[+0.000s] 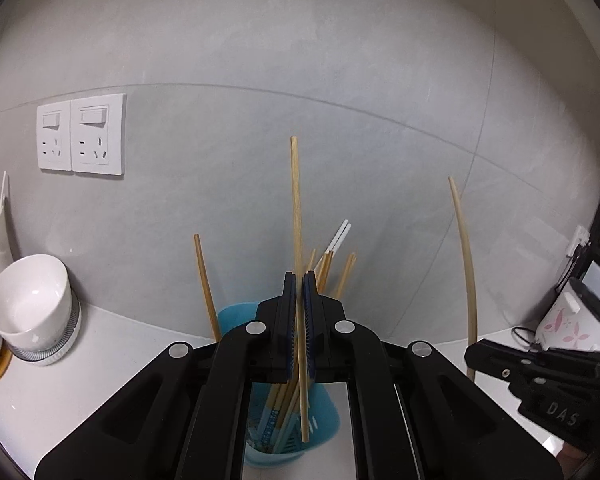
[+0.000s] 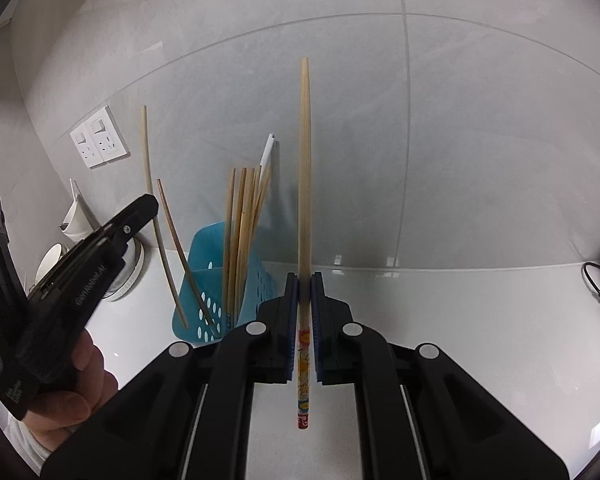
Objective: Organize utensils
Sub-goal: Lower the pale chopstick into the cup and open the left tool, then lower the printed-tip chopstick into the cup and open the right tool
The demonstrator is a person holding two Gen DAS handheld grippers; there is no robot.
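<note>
One chopstick pinched in each hand-held gripper, both above the blue holder's side of the desk.

My left hand-held gripper [image 1: 299,280] is clamped on a plain bamboo chopstick [image 1: 297,216], held near upright with its lower end hanging over the mouth of the holder [image 1: 236,316]; my right hand-held gripper [image 2: 305,280] is clamped on a second chopstick [image 2: 305,168], tapered bamboo with a red-and-yellow printed end pointing down at me, off to the holder's right over the white desk [image 2: 460,312]. The risk I see: each stick is gripped at one narrow spot, so it could pivot or slip. Coming in at a slant, it could strike the bundle [image 2: 242,216] already standing inside, or tip the light perforated holder.
</note>
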